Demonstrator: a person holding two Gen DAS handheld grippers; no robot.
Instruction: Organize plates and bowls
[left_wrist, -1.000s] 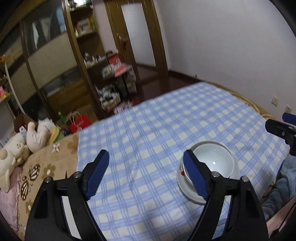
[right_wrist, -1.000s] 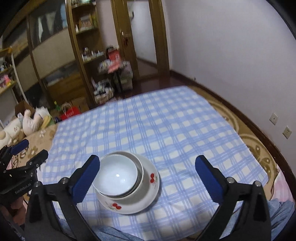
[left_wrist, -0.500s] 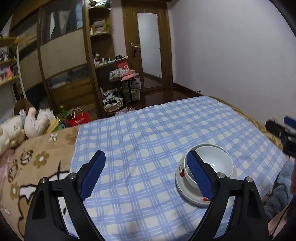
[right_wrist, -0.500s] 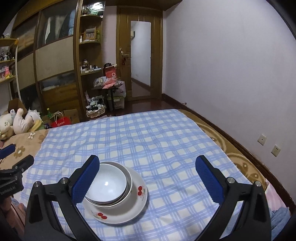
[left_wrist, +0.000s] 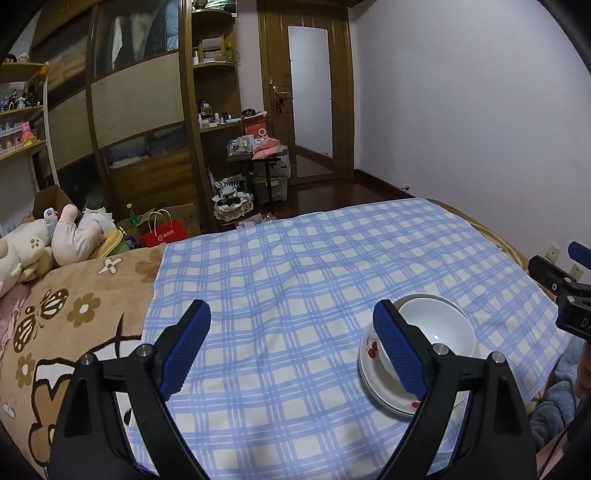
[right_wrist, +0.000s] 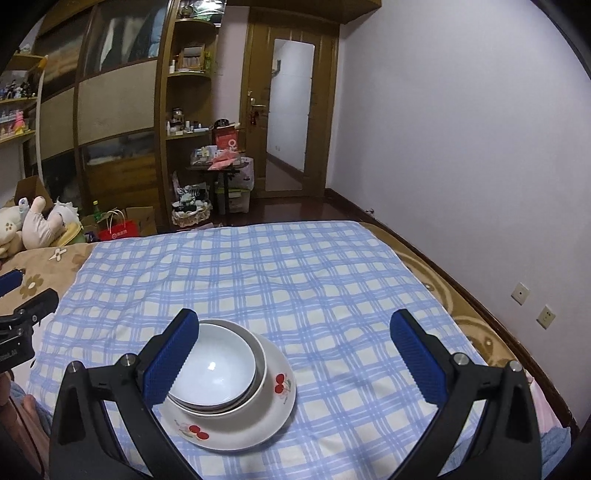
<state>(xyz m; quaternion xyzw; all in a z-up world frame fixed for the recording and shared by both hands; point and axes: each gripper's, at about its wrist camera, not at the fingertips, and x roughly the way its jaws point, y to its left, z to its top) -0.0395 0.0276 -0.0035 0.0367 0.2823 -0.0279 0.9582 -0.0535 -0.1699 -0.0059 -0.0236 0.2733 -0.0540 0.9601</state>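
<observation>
A stack of white bowls (right_wrist: 212, 369) sits on white plates with red cherry marks (right_wrist: 273, 406) on the blue checked cloth (right_wrist: 295, 277), near its front edge. The same bowls (left_wrist: 439, 332) and plates (left_wrist: 369, 354) show at the lower right of the left wrist view. My left gripper (left_wrist: 291, 332) hovers open to the left of the stack, nothing between its fingers. My right gripper (right_wrist: 295, 339) is open too, its left finger (right_wrist: 170, 362) in front of the bowls' left rim; I cannot tell whether it touches them.
The cloth covers a bed with a brown patterned blanket (left_wrist: 74, 314) and plush toys (left_wrist: 55, 236) at the left. A pale wall (right_wrist: 461, 147) runs along the right. Beyond the bed stand a wardrobe (left_wrist: 129, 110), a cluttered small table (left_wrist: 258, 155) and a door (left_wrist: 310, 96).
Both views have rolled level and tipped up, showing more of the room. Both grippers stay open. The stack of bowls and plates has not moved.
</observation>
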